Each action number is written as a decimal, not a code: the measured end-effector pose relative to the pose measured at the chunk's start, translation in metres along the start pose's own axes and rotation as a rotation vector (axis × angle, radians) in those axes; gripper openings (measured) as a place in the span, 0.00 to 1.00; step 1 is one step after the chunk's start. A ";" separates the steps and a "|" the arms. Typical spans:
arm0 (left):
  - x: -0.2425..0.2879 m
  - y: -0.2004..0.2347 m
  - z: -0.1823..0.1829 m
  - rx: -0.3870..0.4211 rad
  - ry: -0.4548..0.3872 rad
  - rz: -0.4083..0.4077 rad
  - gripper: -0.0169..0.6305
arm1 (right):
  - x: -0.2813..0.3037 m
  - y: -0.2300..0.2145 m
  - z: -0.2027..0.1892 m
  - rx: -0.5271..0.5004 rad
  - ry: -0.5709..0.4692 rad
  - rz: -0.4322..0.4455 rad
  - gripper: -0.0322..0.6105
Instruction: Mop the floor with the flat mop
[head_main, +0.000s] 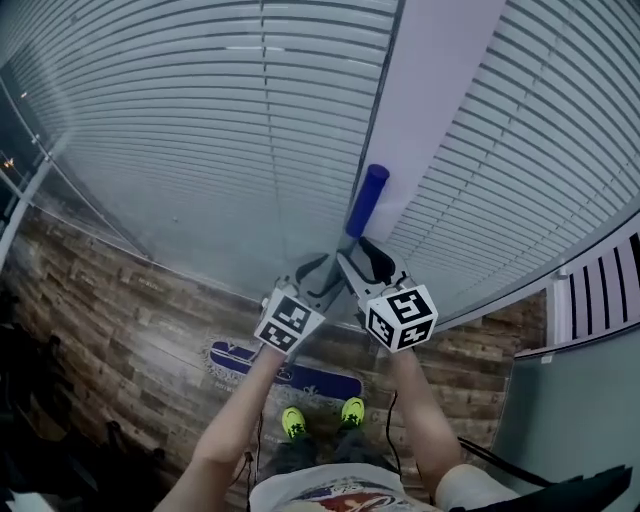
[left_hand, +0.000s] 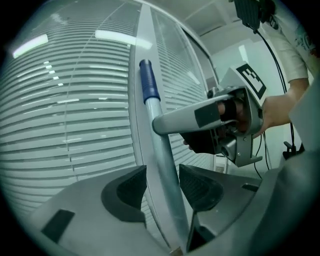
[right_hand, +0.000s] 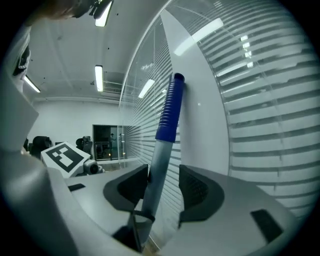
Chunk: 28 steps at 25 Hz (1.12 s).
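The flat mop's metal handle with a blue grip (head_main: 367, 200) rises in front of me, and its blue mop head (head_main: 285, 372) lies on the wood floor by my feet. My left gripper (head_main: 318, 275) is shut on the handle (left_hand: 165, 165), which fills the gap between its pads. My right gripper (head_main: 362, 262) is just above it. Its jaws stand open round the handle (right_hand: 157, 165), which leans on one pad with a gap to the other. The right gripper's finger (left_hand: 190, 116) crosses the pole in the left gripper view.
A glass wall with horizontal blinds (head_main: 200, 130) and a white pillar (head_main: 430, 90) stands close ahead. Green shoes (head_main: 292, 422) are behind the mop head. Dark objects (head_main: 40, 400) crowd the left, and a grey panel (head_main: 580, 400) stands at the right.
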<state>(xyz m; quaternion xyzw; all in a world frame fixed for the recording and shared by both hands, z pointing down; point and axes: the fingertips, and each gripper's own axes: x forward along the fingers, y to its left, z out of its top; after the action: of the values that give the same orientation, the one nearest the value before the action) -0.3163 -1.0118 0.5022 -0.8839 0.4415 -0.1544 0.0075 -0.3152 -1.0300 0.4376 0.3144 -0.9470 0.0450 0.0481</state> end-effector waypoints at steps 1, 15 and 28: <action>0.005 0.001 -0.001 0.000 0.001 -0.002 0.31 | 0.005 0.001 0.001 -0.003 0.002 0.026 0.32; 0.006 -0.012 0.001 -0.068 -0.045 -0.018 0.23 | 0.013 0.016 0.056 -0.027 -0.122 0.131 0.32; -0.085 -0.059 0.002 -0.047 -0.072 -0.048 0.22 | -0.045 0.108 0.086 -0.078 -0.135 0.079 0.31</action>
<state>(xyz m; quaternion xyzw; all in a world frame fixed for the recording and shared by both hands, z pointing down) -0.3175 -0.9099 0.4865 -0.8991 0.4230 -0.1123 -0.0011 -0.3492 -0.9273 0.3408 0.2770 -0.9608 -0.0116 -0.0056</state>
